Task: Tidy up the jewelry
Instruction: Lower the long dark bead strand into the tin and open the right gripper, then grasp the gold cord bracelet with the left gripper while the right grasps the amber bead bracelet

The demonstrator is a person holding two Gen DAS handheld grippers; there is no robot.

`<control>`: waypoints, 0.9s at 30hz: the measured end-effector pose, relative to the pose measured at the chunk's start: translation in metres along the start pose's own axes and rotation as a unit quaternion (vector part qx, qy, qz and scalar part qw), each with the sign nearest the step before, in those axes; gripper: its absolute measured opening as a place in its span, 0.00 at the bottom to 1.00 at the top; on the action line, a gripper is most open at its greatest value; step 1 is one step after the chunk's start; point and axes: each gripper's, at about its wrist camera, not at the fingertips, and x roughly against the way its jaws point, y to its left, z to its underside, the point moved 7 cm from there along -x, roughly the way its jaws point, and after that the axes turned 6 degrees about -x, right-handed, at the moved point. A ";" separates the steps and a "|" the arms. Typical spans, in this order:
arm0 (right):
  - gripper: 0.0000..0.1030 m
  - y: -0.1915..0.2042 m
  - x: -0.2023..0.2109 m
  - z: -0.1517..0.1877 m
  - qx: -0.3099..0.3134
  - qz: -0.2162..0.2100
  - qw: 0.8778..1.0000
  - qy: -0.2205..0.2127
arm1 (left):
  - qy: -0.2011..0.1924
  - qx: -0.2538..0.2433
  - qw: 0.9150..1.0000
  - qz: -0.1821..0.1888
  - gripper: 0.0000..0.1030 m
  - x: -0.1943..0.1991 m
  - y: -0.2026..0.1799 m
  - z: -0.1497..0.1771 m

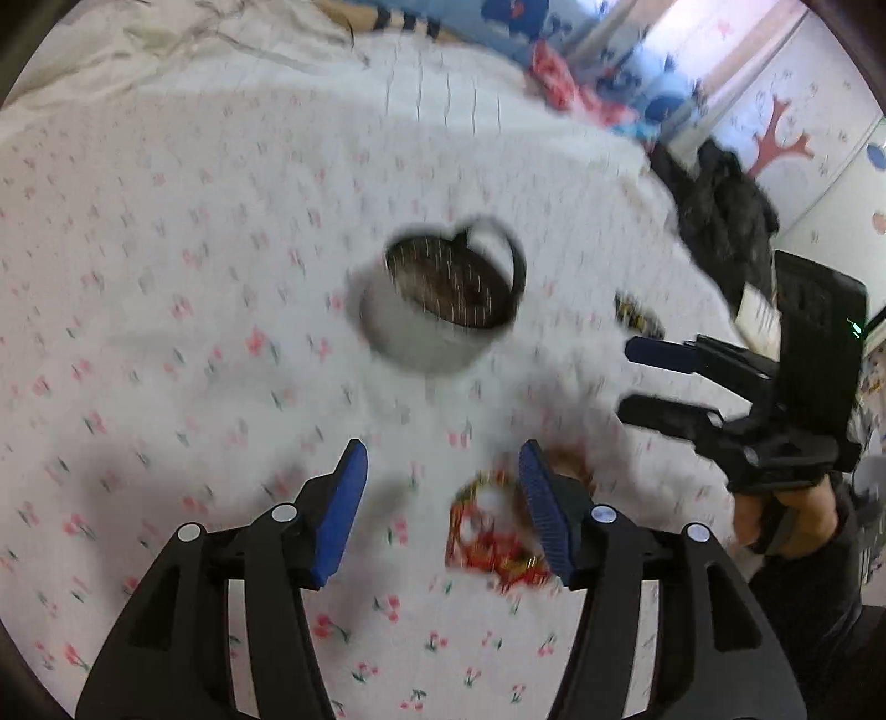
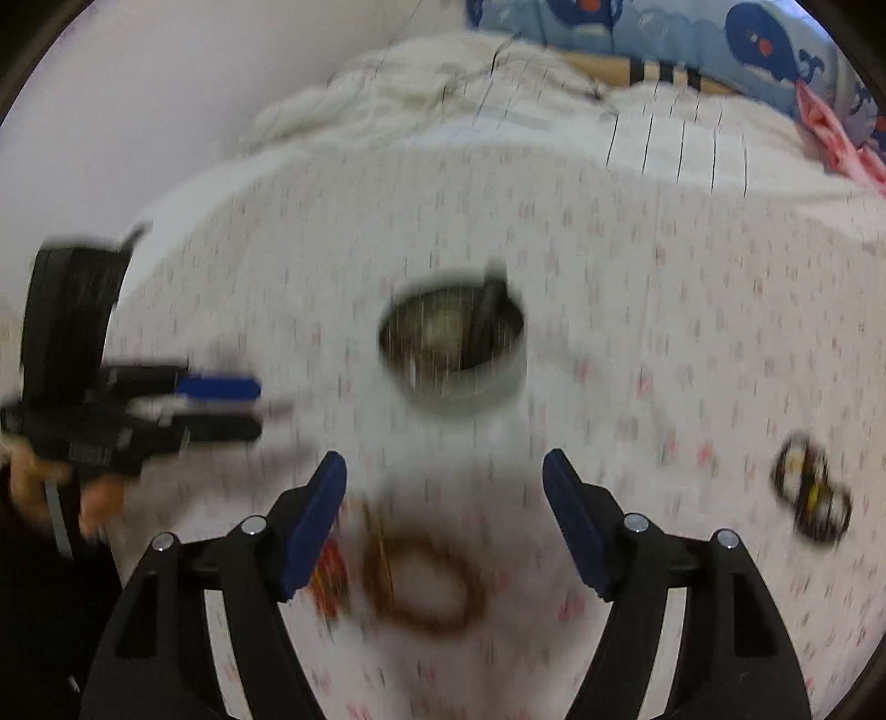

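Both views are motion-blurred. A round metal tin [image 1: 437,327] [image 2: 459,382] stands open on the flowered bedsheet, a dark lid or strap leaning at its far rim. My left gripper [image 1: 443,459] is open over the sheet, and a red and gold bracelet [image 1: 493,531] lies against its right finger. My right gripper [image 2: 443,471] is open above a brown bead bracelet [image 2: 426,587] that lies flat between its fingers. The red bracelet [image 2: 329,576] sits beside its left finger. A dark and yellow bracelet [image 2: 811,493] [image 1: 637,313] lies further right. Each gripper shows in the other's view [image 1: 637,382] [image 2: 257,407].
The bedsheet [image 1: 194,332] covers the whole working surface. A crumpled white blanket [image 2: 421,83] and a blue whale-print pillow [image 2: 692,33] lie at the far end. A black garment [image 1: 720,210] sits at the bed's right edge. A hand [image 1: 786,515] holds the right gripper.
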 end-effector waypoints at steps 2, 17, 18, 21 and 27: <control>0.69 -0.002 -0.006 0.022 0.000 -0.009 1.000 0.028 | 0.017 -0.006 1.000 -0.001 0.53 -0.009 -0.004 0.010; 0.48 -0.018 -0.042 0.055 0.020 0.054 0.996 0.065 | 0.058 -0.113 0.986 -0.106 0.53 -0.064 -0.035 0.027; 0.45 -0.017 -0.042 0.055 0.022 0.056 0.996 0.065 | 0.059 -0.124 0.984 -0.116 0.52 -0.066 -0.037 0.028; 0.37 -0.013 -0.049 0.058 0.048 0.076 0.994 0.068 | 0.071 -0.163 0.976 -0.123 0.37 -0.071 -0.048 0.031; 0.12 -0.008 -0.050 0.057 0.065 0.088 0.992 0.062 | 0.060 -0.153 0.979 -0.117 0.08 -0.062 -0.047 0.025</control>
